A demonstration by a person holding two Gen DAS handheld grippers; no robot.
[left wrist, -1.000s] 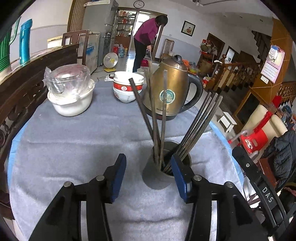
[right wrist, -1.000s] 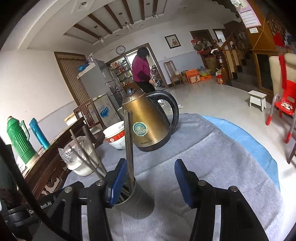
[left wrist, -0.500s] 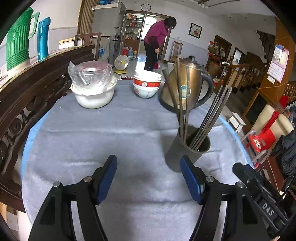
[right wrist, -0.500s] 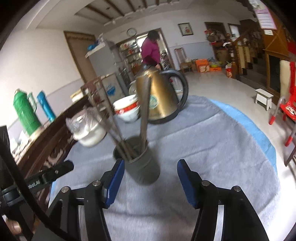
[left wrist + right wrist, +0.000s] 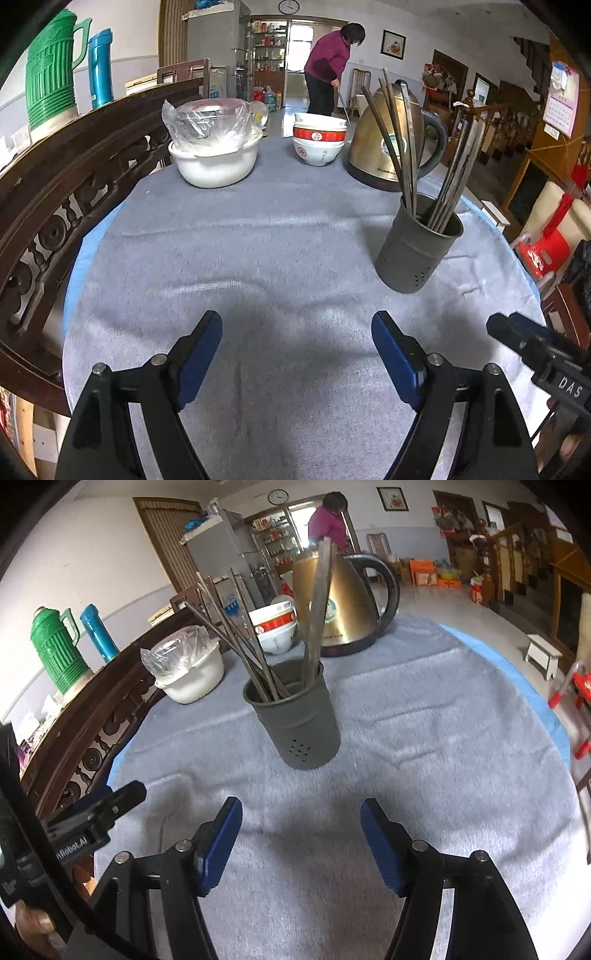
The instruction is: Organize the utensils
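Left gripper (image 5: 297,354) and right gripper (image 5: 301,836) both empty, jaws just opening wide, dark utensil holder (image 5: 297,723) with chopsticks (image 5: 236,635) upright on grey tablecloth (image 5: 258,258), ahead of both, kettle (image 5: 388,144) behind.

White walls (image 5: 424,22), wooden staircase (image 5: 517,110)

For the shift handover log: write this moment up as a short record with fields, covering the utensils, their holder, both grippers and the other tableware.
utensils: chopsticks standing in the holder, leaning apart in two bunches
holder: dark grey cup, upright on the grey cloth
left gripper: jaws just been opening, nothing between them
right gripper: jaws just been opening, nothing between them
behind holder: gold kettle, stacked bowls, white bowl with plastic bag
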